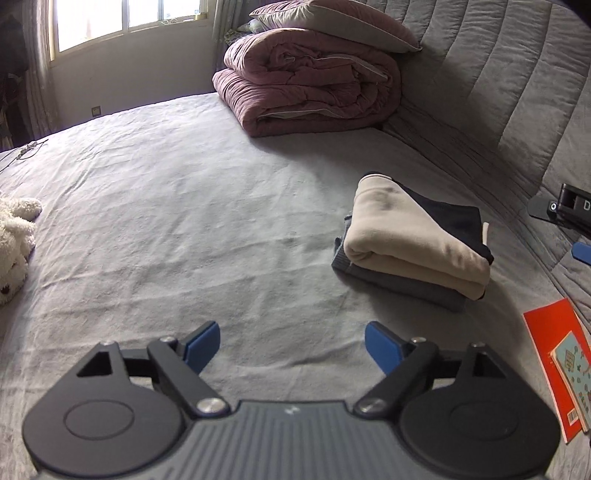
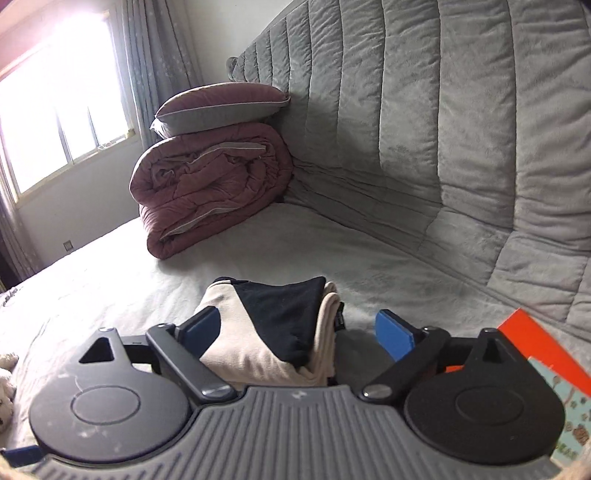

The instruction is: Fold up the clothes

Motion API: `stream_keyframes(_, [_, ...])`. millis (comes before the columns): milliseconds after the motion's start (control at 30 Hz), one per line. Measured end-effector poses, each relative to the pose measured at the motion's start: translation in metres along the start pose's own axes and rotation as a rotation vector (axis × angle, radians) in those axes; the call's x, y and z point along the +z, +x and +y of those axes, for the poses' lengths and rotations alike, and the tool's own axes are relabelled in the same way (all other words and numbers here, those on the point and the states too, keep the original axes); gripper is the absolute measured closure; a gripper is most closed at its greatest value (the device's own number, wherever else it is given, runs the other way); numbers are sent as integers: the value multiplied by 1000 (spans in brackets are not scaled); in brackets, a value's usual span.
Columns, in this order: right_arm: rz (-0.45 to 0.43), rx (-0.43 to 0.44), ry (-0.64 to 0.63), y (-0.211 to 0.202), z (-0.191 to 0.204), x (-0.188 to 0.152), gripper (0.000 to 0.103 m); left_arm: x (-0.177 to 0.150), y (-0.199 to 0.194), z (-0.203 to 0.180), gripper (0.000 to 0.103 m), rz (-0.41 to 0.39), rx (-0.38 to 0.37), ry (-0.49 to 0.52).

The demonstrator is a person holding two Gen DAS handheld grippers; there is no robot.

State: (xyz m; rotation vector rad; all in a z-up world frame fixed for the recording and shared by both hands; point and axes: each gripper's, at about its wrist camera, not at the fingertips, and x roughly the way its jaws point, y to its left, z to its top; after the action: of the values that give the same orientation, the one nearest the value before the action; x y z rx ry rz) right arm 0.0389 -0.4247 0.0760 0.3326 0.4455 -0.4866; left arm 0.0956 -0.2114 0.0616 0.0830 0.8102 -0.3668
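Observation:
A small stack of folded clothes (image 1: 410,243) lies on the grey bed sheet (image 1: 177,206): a cream garment with a dark navy piece on top, a grey one beneath. My left gripper (image 1: 291,347) hovers open over bare sheet, down and left of the stack, with nothing between its blue pads. In the right wrist view my right gripper (image 2: 299,332) is open just in front of the same stack (image 2: 273,325), the cream and navy folds showing between its fingers, untouched. The edge of the right gripper (image 1: 569,210) shows at the far right of the left wrist view.
A rolled pink duvet (image 1: 306,92) with a pillow (image 1: 332,22) on top sits at the bed's far end against the quilted grey headboard (image 1: 498,92). An orange book (image 1: 554,354) lies at the right. A white plush toy (image 1: 14,240) lies at the left edge.

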Motion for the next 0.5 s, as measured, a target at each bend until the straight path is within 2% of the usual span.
stream_keyframes(33, [15, -6, -8, -4, -5, -1, 0, 1, -3, -5, 12, 3, -7, 1])
stream_keyframes(167, [65, -11, -20, -22, -23, -10, 0, -4, -7, -30, 2, -1, 15, 25])
stream_keyframes(267, [106, 20, -49, -27, -33, -29, 0, -9, -7, -44, 1, -2, 47, 39])
stream_keyframes(367, [153, 65, -56, -29, -38, -35, 0, -13, -5, -54, 1, 14, 70, 46])
stream_keyframes(500, [159, 54, -89, -29, -40, -32, 0, -16, -1, -63, 1, 62, 91, 40])
